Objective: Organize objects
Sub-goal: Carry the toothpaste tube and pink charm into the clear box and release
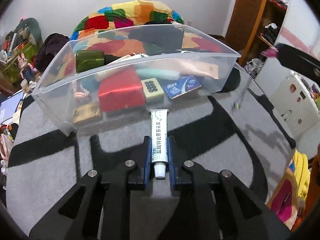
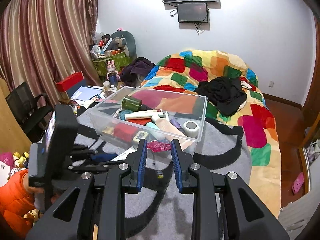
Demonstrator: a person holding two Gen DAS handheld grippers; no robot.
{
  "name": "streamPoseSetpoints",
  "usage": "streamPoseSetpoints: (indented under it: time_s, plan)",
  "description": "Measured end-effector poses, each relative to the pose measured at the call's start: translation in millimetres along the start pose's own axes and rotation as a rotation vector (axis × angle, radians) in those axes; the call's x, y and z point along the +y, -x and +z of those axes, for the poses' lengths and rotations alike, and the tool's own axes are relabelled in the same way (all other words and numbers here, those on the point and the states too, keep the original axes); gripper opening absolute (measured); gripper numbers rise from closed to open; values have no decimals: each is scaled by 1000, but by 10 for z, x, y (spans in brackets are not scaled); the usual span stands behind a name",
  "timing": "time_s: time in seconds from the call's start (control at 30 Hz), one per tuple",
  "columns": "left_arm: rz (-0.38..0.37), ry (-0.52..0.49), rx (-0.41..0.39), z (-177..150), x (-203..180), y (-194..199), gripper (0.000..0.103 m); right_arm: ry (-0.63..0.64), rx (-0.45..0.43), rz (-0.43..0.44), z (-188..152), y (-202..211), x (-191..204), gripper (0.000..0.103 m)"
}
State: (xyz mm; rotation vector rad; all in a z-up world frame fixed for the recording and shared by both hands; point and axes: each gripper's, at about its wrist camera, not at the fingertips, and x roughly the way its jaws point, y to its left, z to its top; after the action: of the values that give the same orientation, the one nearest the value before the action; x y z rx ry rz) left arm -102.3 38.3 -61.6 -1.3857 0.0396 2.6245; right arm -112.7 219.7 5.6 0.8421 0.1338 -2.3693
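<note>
A white ointment tube (image 1: 159, 132) with printed characters lies lengthwise between the blue pads of my left gripper (image 1: 159, 140), cap toward the camera. The pads press on its sides, so the gripper is shut on it, just above the grey-and-black blanket (image 1: 200, 124). Right in front stands the clear plastic bin (image 1: 52, 104), holding a red box (image 1: 121, 96), a green bottle (image 1: 90, 60), a blue "Max" box (image 1: 183, 87) and several other small items. My right gripper (image 2: 158, 146) hovers near the bin's (image 2: 204, 118) front wall, its fingertips shut on a pink glittery thing (image 2: 160, 147).
The blanket lies on a bed with a patchwork quilt (image 2: 210, 66) and black clothes (image 2: 222, 94) behind the bin. A cluttered desk, a black chair (image 2: 24, 104) and curtains are to the left. A person's orange sleeve (image 2: 14, 200) holds the left gripper.
</note>
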Motion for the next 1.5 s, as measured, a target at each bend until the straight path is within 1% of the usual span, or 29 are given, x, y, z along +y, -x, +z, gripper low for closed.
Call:
streamPoseSetpoints:
  time_s: [0.1, 0.2, 0.4, 0.53, 0.7, 0.8, 0.9, 1.0, 1.17, 1.23, 1.4, 1.5]
  plan:
    - [-2, -7, -16, -45, 10, 83, 15, -8, -7, 5, 53, -22, -1, 22]
    - [-13, -21, -52, -37, -13, 223, 15, -20, -22, 19, 150, -43, 9, 22]
    - [-15, -51, -177, 90, -39, 635, 15, -30, -67, 32, 391, -69, 54, 22]
    - [-16, -27, -239, 238, 82, 808, 15, -32, -104, 33, 569, -68, 96, 22]
    - [-8, 21, -273, 418, 272, 859, 15, -51, -123, 30, 736, -151, 128, 22]
    - [-12, 55, -273, 516, 403, 814, 15, -60, -120, 24, 782, -249, 120, 22]
    - [-30, 85, -248, 612, 498, 684, 15, -65, -89, 22, 788, -411, 98, 22]
    - [-22, 95, -223, 660, 541, 551, 15, -68, -34, 25, 716, -610, 57, 22]
    - [-2, 93, -190, 688, 501, 330, 15, -63, 80, 18, 529, -961, -6, 22]
    - [0, 87, -179, 693, 476, 263, 15, -59, 109, 11, 457, -1048, -20, 22]
    - [2, 78, -156, 698, 463, 171, 16, -61, 155, 19, 339, -1162, -56, 23]
    - [-3, 80, -156, 705, 473, 179, 16, -75, 157, 33, 341, -1159, -94, 23]
